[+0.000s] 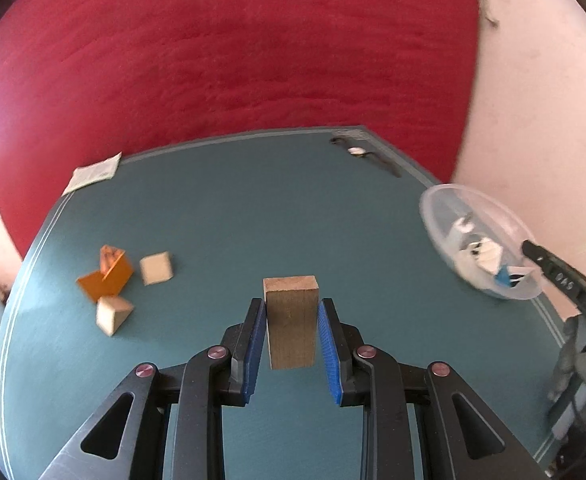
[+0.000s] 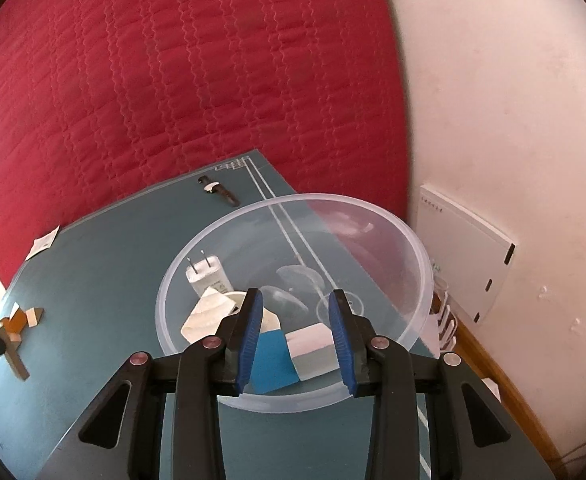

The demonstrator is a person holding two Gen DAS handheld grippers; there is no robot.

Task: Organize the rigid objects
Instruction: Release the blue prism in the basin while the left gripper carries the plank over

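Observation:
My left gripper [image 1: 291, 304] is shut on a brown wooden block [image 1: 291, 320], held upright above the teal table [image 1: 253, 208]. To its left lie two orange pieces [image 1: 107, 276], a pale cube [image 1: 156, 268] and a pale wedge [image 1: 111, 314]. My right gripper [image 2: 295, 300] hovers over the near rim of a clear plastic bowl [image 2: 413, 248], jaws apart and gripping nothing. Below the fingers, in the bowl, rest a blue block [image 2: 271, 364] and a white-grey block [image 2: 313, 350], beside a pale wooden piece [image 2: 207, 314] and a white charger [image 2: 207, 276].
A wristwatch [image 2: 219, 191] lies near the table's far corner and a paper slip [image 1: 93, 172] at the far left edge. A red quilted bed [image 2: 173, 80] runs behind the table. A white panel [image 2: 465, 248] leans on the wall at the right.

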